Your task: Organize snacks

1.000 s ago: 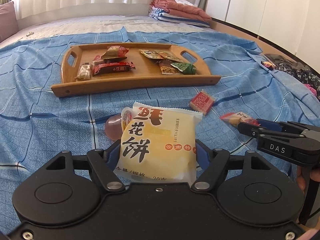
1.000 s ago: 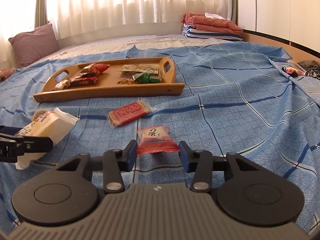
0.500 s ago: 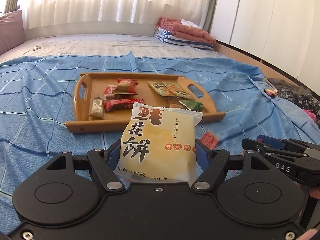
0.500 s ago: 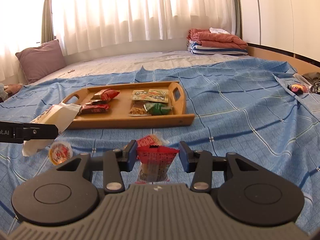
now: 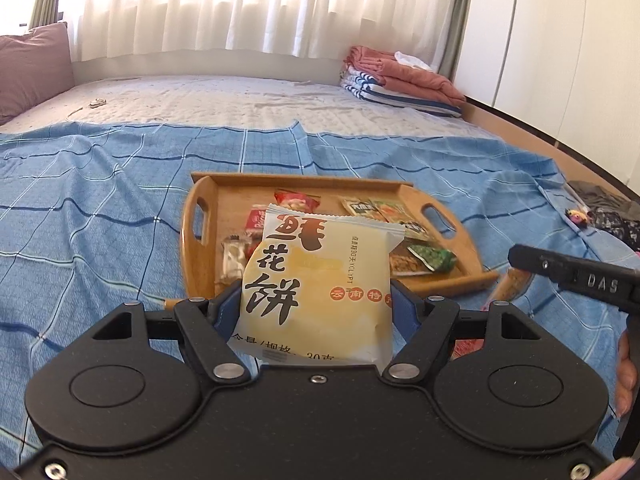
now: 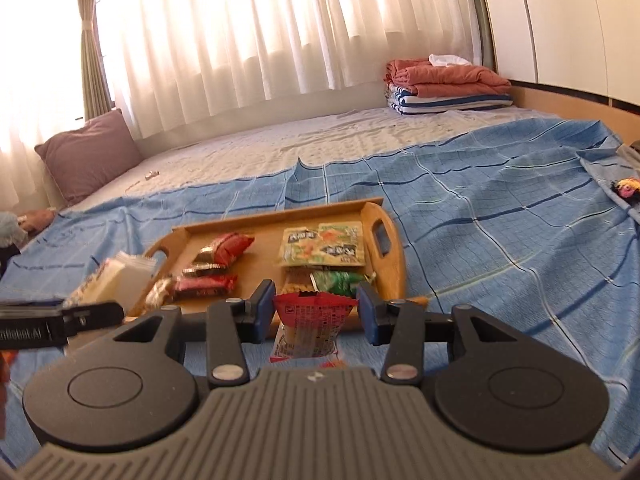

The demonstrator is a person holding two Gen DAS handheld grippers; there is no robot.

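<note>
Several snacks already on my wooden tray [image 5: 460, 284]; left gripper [image 5: 318, 304] clamps the flower-cake packet [image 5: 320, 284], right gripper [image 6: 316, 312] pinches a red packet [image 6: 310, 330], both undelivered.

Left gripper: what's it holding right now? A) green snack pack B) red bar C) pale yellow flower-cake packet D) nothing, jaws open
C: in the left wrist view the left gripper is shut on the pale yellow flower-cake packet, its blue pads pressed against both sides of the packet, which is held up in front of the wooden tray.
</note>
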